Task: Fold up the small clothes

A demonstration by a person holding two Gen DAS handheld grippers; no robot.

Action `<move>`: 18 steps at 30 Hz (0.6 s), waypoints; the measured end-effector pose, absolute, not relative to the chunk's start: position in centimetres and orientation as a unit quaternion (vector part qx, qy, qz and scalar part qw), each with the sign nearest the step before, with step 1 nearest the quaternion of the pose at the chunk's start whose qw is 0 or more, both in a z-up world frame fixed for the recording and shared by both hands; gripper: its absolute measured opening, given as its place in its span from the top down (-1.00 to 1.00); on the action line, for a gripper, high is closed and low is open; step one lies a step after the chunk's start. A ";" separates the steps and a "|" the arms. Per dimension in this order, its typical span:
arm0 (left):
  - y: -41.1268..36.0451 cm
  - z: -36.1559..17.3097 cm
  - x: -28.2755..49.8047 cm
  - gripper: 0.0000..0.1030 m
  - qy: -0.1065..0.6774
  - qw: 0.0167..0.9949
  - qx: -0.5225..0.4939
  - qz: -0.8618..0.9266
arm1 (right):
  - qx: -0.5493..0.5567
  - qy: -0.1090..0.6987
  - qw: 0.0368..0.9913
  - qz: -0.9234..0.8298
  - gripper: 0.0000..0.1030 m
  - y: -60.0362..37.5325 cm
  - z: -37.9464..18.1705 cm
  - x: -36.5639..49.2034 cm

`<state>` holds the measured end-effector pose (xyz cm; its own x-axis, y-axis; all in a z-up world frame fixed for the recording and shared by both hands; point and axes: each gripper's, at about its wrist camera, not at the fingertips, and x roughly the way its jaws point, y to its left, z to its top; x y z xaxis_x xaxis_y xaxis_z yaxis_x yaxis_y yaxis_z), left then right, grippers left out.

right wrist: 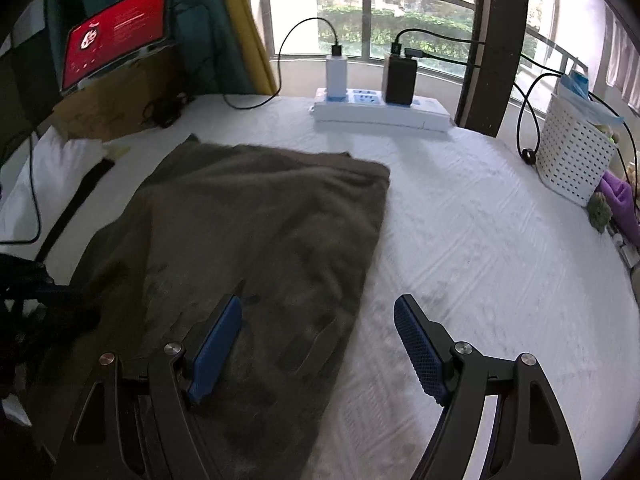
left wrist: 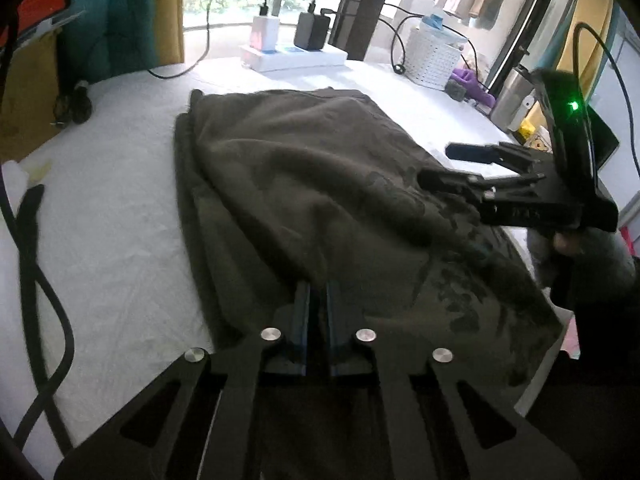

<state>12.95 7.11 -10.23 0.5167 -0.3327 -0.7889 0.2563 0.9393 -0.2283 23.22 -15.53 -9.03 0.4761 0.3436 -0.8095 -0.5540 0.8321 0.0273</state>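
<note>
A white bed [right wrist: 480,240] carries a dark olive garment [right wrist: 248,232], folded over and lying left of centre. The right hand-held gripper [right wrist: 318,344] stands wide and empty, one finger over the cloth's edge. The left hand-held gripper [left wrist: 319,292] is pinched tight on a fold of the garment

A dark olive-brown garment [left wrist: 304,184] lay on the white bedcover, partly folded, one layer doubled over another with soft creases. A faded dark print showed toward its 4 o'clock corner. Its long axis ran from 11 o'clock to 5 o'clock in the left wrist view.
</note>
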 end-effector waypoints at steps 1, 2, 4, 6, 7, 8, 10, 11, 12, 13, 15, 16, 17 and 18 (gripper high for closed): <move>7.3 -9.7 12.4 0.93 0.454 0.874 -0.041 -0.168 | -0.123 0.439 0.851 0.260 -0.56 -15.5 -9.2 23.0; 7.5 -9.3 12.0 0.93 0.448 0.877 -0.041 -0.167 | -0.124 0.441 0.851 0.257 -0.56 -15.7 -9.4 22.9; 7.9 -8.4 11.2 0.94 0.441 0.882 -0.040 -0.163 | -0.118 0.445 0.851 0.254 -0.56 -16.0 -9.6 22.7; 8.4 -8.1 10.7 1.00 0.439 0.886 -0.036 -0.146 | -0.117 0.443 0.853 0.251 -0.56 -16.4 -9.6 22.6; 8.8 -8.3 10.5 1.00 0.440 0.887 -0.033 -0.135 | -0.116 0.444 0.853 0.250 -0.56 -16.5 -9.7 22.5; 9.3 -8.5 10.4 1.00 0.444 0.886 -0.036 -0.126 | -0.113 0.445 0.853 0.250 -0.56 -16.7 -9.8 22.5; 10.0 -9.0 10.2 1.00 0.455 0.883 -0.045 -0.110 | -0.107 0.444 0.854 0.248 -0.56 -16.9 -9.6 22.4; 10.2 -8.9 10.0 1.00 0.457 0.881 -0.051 -0.111 | -0.107 0.442 0.856 0.246 -0.56 -17.0 -9.4 22.2; 10.4 -8.7 9.6 1.00 0.456 0.880 -0.061 -0.116 | -0.107 0.440 0.857 0.247 -0.56 -17.1 -9.2 22.0; 10.3 -8.4 9.2 1.00 0.454 0.879 -0.074 -0.126 | -0.107 0.437 0.858 0.249 -0.56 -17.1 -9.0 21.7; 9.5 -8.0 8.6 1.00 0.451 0.878 -0.076 -0.142 | -0.104 0.429 0.861 0.251 -0.56 -17.4 -8.4 21.0; 9.0 -7.8 8.4 0.98 0.450 0.878 -0.075 -0.146 | -0.103 0.427 0.862 0.252 -0.56 -17.6 -8.2 20.8; 8.7 -7.8 8.3 0.85 0.451 0.876 -0.078 -0.151 | -0.102 0.426 0.863 0.251 -0.56 -17.8 -8.1 20.5; 8.5 -7.9 8.1 0.73 0.451 0.875 -0.082 -0.156 | -0.100 0.426 0.863 0.251 -0.56 -18.0 -8.0 20.2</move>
